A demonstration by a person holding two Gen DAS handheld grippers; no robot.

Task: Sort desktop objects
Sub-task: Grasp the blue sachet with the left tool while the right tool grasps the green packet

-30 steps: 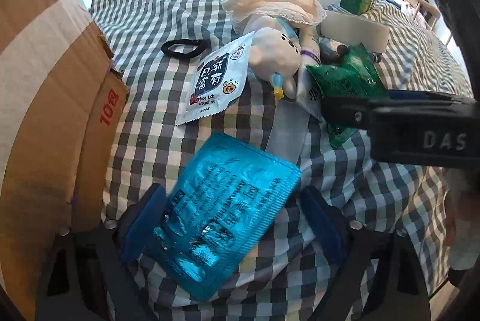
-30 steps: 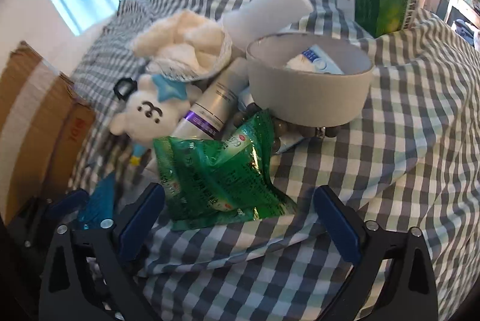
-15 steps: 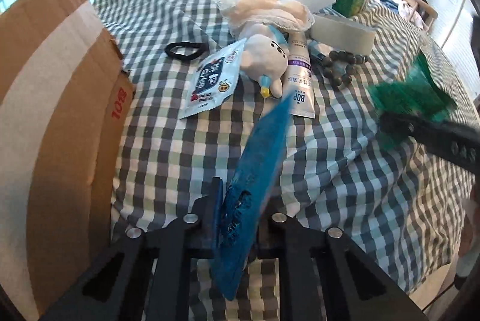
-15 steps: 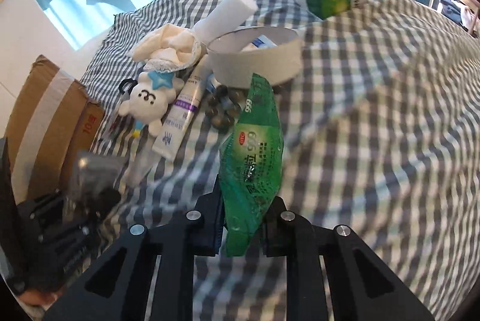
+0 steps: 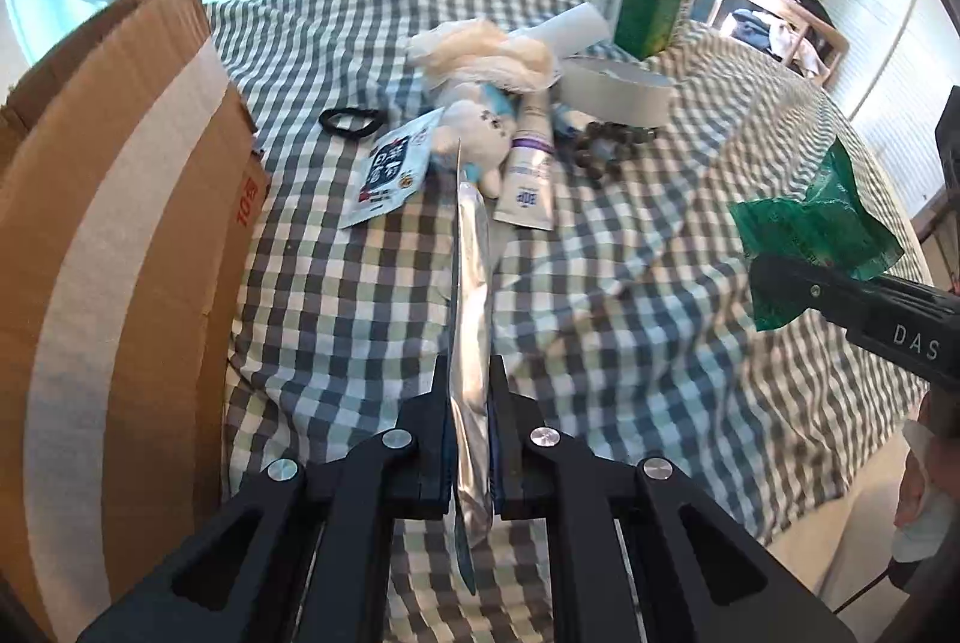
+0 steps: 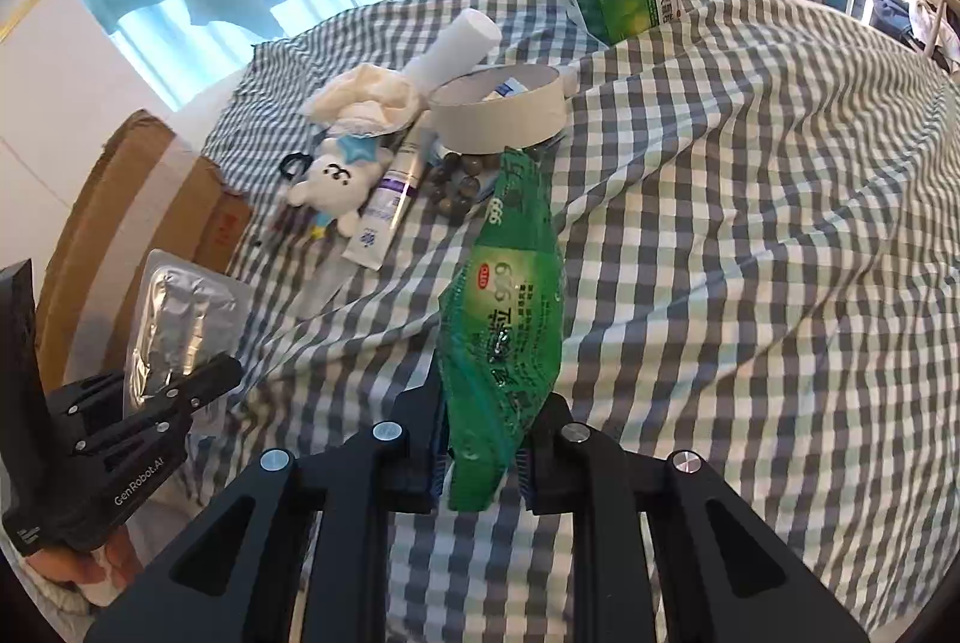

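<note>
My left gripper (image 5: pixel 469 391) is shut on a flat blue foil packet (image 5: pixel 471 295), held edge-on above the checked tablecloth; its silver back shows in the right wrist view (image 6: pixel 180 319). My right gripper (image 6: pixel 483 421) is shut on a green snack packet (image 6: pixel 510 307), held above the cloth; it also shows at the right in the left wrist view (image 5: pixel 810 229). On the table lie a white plush toy (image 5: pixel 474 138), a white tube (image 5: pixel 528 175), a white sachet (image 5: pixel 393 169), a black hair tie (image 5: pixel 351 122) and dark beads (image 5: pixel 606 144).
A cardboard box (image 5: pixel 120 223) stands open at the left edge of the table. A round white box (image 5: pixel 618 90), a white roll (image 5: pixel 570 27), a cream cloth (image 5: pixel 486 48) and a green-and-white carton (image 5: pixel 642 6) sit at the back. Furniture stands beyond the table.
Both grippers shut on their packets and lifted them off the cloth. The blue packet turned edge-on, and both grippers pulled back and up from the pile.
</note>
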